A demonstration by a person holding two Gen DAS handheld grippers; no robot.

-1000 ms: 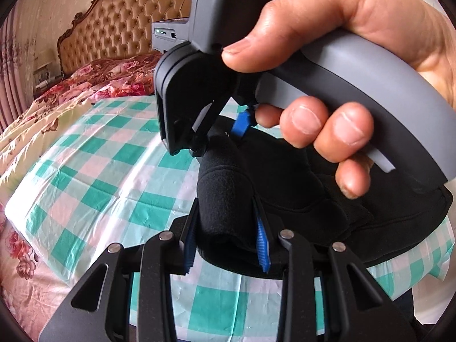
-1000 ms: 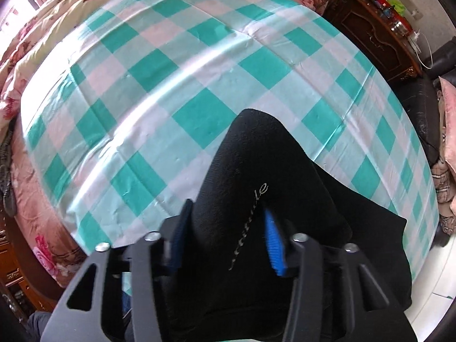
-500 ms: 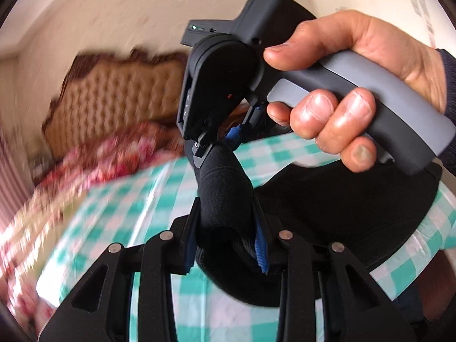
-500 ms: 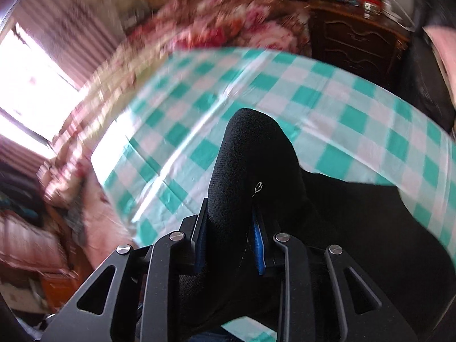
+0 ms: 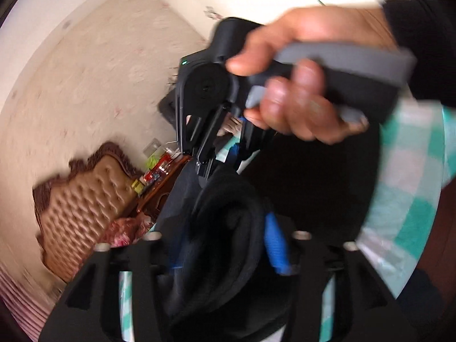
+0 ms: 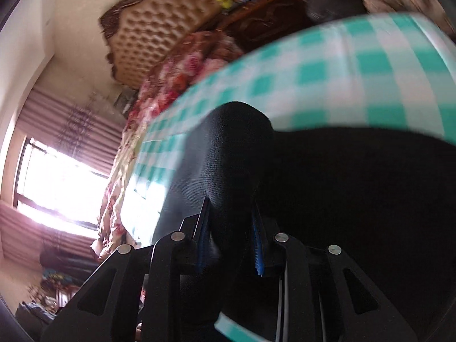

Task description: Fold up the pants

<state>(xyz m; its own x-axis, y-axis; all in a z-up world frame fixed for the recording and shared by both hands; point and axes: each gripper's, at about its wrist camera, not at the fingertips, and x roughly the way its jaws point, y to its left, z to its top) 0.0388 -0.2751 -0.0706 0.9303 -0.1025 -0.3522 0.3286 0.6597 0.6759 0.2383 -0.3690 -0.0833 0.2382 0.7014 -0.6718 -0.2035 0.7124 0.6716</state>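
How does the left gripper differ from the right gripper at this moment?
The left gripper shows its pads spread around a thick bunch of the black pants; the right gripper pinches a narrower fold. The left view tilts toward wall and headboard; the right faces the checkered sheet. Both are shut on the pants.

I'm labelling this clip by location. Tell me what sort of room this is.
Most likely a home bedroom. A tufted headboard with a carved frame stands against the wall, floral bedding lies below it, and a curtained window is beside the bed. The checked sheet appears to cover the bed.
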